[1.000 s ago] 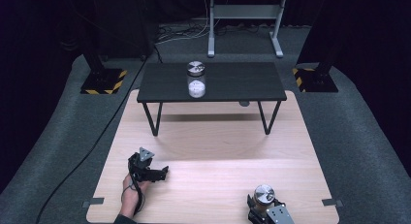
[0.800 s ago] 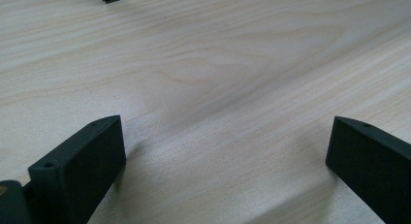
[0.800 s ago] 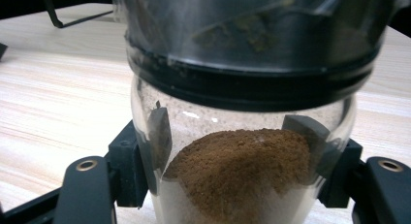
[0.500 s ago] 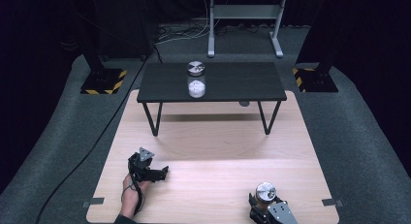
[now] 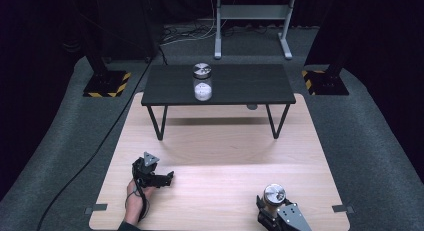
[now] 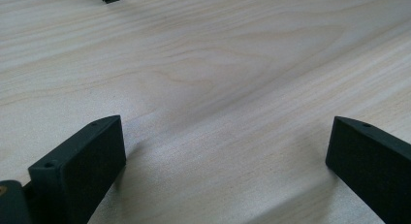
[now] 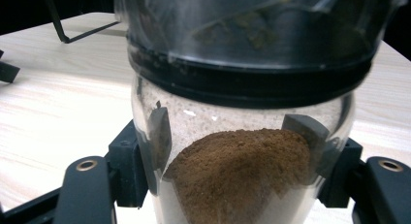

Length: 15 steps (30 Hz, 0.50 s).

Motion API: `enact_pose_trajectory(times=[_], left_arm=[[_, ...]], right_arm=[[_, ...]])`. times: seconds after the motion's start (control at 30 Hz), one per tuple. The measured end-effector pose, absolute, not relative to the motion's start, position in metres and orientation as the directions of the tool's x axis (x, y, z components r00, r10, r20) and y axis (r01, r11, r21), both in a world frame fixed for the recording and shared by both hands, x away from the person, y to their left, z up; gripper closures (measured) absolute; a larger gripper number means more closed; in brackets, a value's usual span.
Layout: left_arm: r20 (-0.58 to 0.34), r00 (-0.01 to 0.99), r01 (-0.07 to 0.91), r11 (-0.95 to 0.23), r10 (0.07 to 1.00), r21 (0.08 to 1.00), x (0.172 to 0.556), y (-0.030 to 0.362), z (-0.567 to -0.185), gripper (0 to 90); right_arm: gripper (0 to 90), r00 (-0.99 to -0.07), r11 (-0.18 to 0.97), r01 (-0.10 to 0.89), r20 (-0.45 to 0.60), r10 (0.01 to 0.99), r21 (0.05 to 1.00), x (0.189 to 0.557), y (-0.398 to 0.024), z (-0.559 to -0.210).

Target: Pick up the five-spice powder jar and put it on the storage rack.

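A clear glass jar [image 7: 242, 151] with a silver lid [image 5: 274, 193] and brown powder inside sits between the jaws of my right gripper [image 5: 272, 211] at the near right of the wooden floor panel; the pads press on its sides. A second lidded jar [image 5: 202, 82] holding white powder stands upright on the black low table [image 5: 250, 88] at the back. My left gripper [image 5: 161, 179] rests low on the wooden panel [image 6: 218, 88] at the near left, held by a hand [image 5: 134, 201], jaws wide apart with bare wood between them.
The black table stands on thin metal legs [image 5: 156, 122] at the far edge of the wooden panel [image 5: 225, 151]. Grey carpet surrounds the panel. Stands with yellow-black striped bases [image 5: 106, 84] flank the table, and a cable [image 5: 95, 156] runs across the carpet at left.
The right gripper has risen a little with the brown-powder jar in it. The left gripper has kept still.
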<state>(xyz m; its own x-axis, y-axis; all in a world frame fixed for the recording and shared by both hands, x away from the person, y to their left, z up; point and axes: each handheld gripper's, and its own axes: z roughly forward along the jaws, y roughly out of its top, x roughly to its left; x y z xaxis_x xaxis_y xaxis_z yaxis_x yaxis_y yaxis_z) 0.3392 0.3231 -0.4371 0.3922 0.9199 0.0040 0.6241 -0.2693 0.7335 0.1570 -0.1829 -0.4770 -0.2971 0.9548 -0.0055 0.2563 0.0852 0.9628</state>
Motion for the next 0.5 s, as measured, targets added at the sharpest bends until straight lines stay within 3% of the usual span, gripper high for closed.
enact_pose_trajectory(times=[0.5], left_arm=[[0.004, 0.392, 0.624, -0.269, 0.920, 0.734, 0.339, 0.323, -0.437, 0.4]], right_arm=[[29.4, -0.288, 0.057, 0.221, 0.009, 0.958, 0.974, 0.161, -0.190, -0.449]])
